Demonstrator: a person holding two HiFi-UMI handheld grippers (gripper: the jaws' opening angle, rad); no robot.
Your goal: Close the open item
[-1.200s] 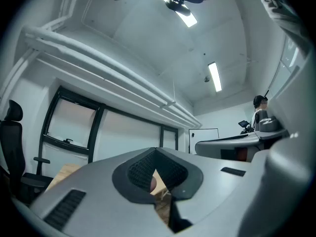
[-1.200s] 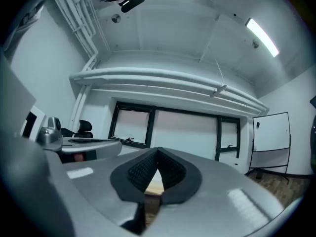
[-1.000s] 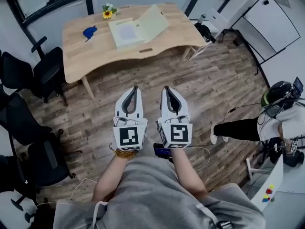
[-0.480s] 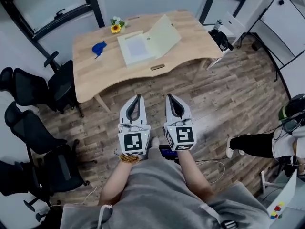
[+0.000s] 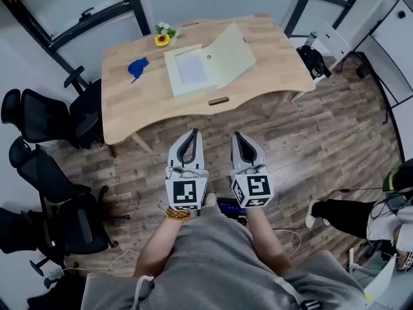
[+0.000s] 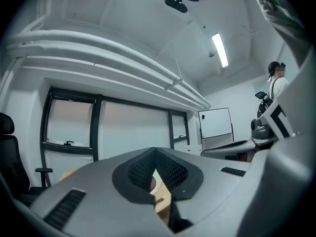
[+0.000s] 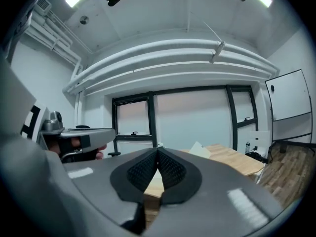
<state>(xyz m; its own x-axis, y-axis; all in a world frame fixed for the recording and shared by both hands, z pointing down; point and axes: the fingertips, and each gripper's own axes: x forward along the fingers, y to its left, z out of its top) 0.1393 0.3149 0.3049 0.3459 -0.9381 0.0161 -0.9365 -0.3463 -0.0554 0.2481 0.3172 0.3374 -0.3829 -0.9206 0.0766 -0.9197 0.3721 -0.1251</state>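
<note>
The pale cream flat folder [image 5: 208, 62], its lid leaning open to the right, lies in the middle of the light wooden table [image 5: 139, 102], well apart from the left gripper [image 5: 192, 134] and the right gripper [image 5: 237, 136], both with jaws pressed together on nothing. To close it well, I would come to the near table edge and tip the lid's free edge leftward. The plank floor [image 5: 303, 128] ahead is free; black office chairs [image 5: 39, 115] crowd only the left side.

Blue thing [image 5: 138, 66] on the table [image 5: 271, 63] too small for naming; bystander [image 5: 342, 210] half beyond right edge.
</note>
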